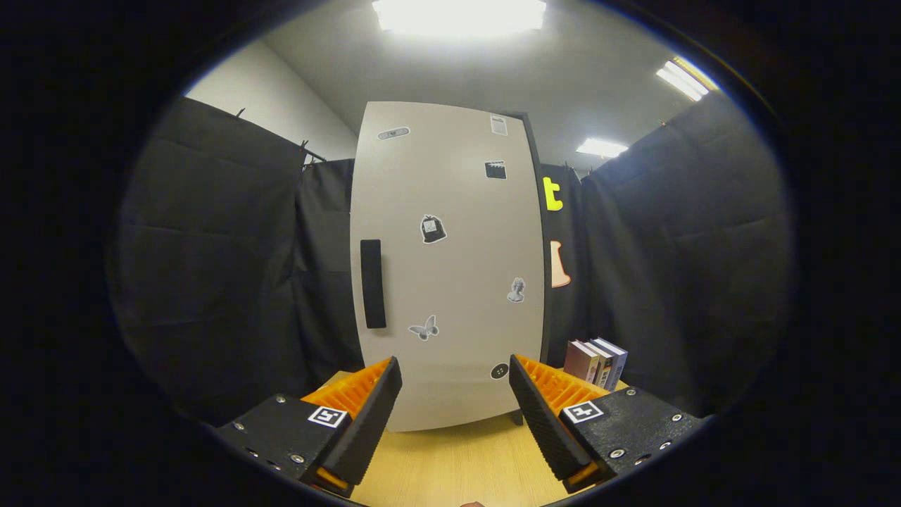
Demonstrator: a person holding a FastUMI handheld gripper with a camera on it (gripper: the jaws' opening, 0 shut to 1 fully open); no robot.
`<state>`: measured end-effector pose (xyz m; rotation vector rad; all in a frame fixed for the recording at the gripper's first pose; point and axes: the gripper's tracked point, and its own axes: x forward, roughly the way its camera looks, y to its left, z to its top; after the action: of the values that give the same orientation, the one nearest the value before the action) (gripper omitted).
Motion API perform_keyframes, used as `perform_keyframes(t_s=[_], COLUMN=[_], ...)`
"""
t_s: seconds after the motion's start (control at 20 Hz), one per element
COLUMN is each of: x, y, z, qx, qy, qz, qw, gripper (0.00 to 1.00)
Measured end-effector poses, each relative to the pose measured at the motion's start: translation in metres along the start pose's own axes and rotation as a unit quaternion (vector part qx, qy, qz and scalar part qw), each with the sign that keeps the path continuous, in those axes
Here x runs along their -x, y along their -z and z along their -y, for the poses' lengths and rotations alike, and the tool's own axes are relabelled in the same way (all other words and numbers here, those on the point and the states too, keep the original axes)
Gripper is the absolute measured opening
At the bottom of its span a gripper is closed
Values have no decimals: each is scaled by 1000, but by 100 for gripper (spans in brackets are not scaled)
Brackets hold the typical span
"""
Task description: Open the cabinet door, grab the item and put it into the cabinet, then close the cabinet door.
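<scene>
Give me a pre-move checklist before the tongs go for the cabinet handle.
1. Cabinet door shut, so opening is the step due: ok.
2. Handle in plain sight, a dark vertical bar near the door's left edge: ok.
3. Tongs open and holding nothing: ok.
4. Tongs lined up with the handle: not ok, the handle sits up and to the left of the gap between the fingers.
5. Item to store located: books stand on the table to the right of the cabinet: ok.
6. Room inside the cabinet for the books: cannot tell, the door hides it.
</scene>
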<state>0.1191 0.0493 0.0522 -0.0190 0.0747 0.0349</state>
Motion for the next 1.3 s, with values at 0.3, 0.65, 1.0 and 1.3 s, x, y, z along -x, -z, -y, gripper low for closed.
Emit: perform_keyframes(t_s=[0.3, 0.65, 1.0, 1.3], x=[14, 33, 36, 36], y=[32, 42, 42, 43], z=[-6, -24, -31, -31], qx=[20, -1, -11, -6], qy=[7, -1, -3, -2], qz=[-16, -22, -24, -27], qw=[1000, 1000, 1000, 1000], gripper=[95, 95, 96, 96])
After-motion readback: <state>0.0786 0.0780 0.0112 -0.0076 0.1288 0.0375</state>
